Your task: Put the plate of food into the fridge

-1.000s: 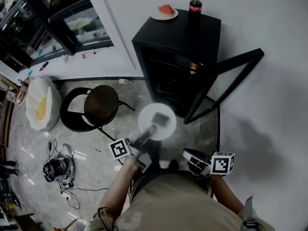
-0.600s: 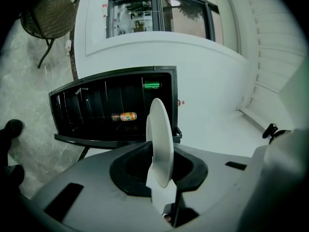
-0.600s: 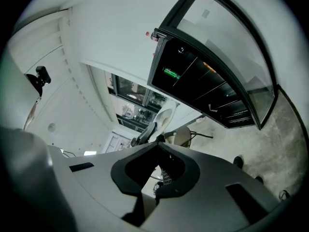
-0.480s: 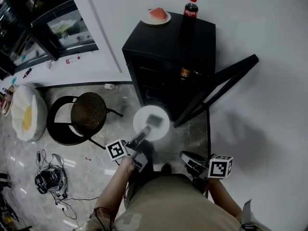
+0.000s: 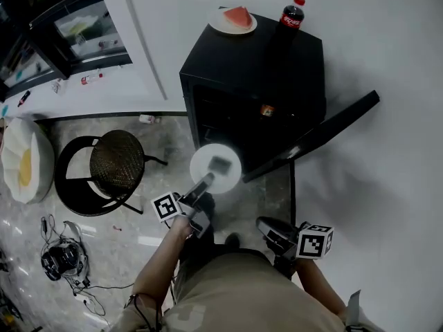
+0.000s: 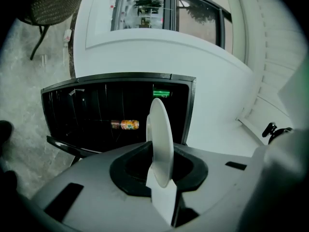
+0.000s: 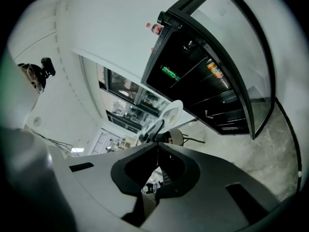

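Observation:
A white plate (image 5: 216, 166) carrying a grey piece of food (image 5: 221, 163) hangs just in front of the black fridge (image 5: 252, 61), whose glass door (image 5: 325, 133) stands open to the right. My left gripper (image 5: 205, 182) is shut on the plate's near rim. In the left gripper view the plate (image 6: 161, 134) stands edge-on between the jaws, facing the dark shelves and a can (image 6: 125, 124). My right gripper (image 5: 268, 227) hangs low beside the person's body, shut and holding nothing. The right gripper view shows the plate (image 7: 173, 111) before the fridge opening.
On the fridge top sit a plate of watermelon (image 5: 233, 19) and a cola bottle (image 5: 292, 14). A round black stool (image 5: 114, 166) stands left of the fridge, with a white cushion (image 5: 19, 168) and tangled cables (image 5: 61, 258) on the floor beyond.
The left gripper has carried the plate forward and lower, closer to the fridge opening. The right gripper has shifted a little. The whole view has swung toward the fridge.

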The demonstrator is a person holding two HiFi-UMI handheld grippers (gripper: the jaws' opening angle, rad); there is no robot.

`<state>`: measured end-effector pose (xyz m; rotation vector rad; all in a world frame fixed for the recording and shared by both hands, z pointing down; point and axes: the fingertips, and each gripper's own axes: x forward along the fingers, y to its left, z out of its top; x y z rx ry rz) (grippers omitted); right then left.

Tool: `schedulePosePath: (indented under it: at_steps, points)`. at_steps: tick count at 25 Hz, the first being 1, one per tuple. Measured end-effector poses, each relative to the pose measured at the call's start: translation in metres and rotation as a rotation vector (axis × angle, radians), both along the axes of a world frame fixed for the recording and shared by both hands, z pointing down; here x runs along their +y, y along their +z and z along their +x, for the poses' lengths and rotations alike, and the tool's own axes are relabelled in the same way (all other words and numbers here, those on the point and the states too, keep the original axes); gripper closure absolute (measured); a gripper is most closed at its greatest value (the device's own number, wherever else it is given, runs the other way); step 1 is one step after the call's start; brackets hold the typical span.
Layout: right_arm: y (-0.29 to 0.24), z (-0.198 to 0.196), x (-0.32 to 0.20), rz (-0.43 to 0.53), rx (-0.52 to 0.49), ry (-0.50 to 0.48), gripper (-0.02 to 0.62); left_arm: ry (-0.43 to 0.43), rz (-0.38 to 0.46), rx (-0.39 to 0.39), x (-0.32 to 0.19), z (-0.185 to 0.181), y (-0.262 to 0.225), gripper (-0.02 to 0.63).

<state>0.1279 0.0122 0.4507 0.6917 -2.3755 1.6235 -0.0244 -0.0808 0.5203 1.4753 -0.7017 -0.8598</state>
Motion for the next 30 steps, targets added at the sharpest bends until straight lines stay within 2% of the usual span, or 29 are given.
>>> schedulePosePath:
  at_steps: [15,30]
  points:
    - [0.005,-0.037,-0.031,-0.007,0.065,0.039,0.574,0.051,-0.044,-0.01,-0.056,-0.013,0.055,0.541]
    - [0.016,-0.068,-0.033,-0.026,0.106,0.04,0.574,0.075,-0.085,-0.024,-0.089,-0.019,0.104,0.541]
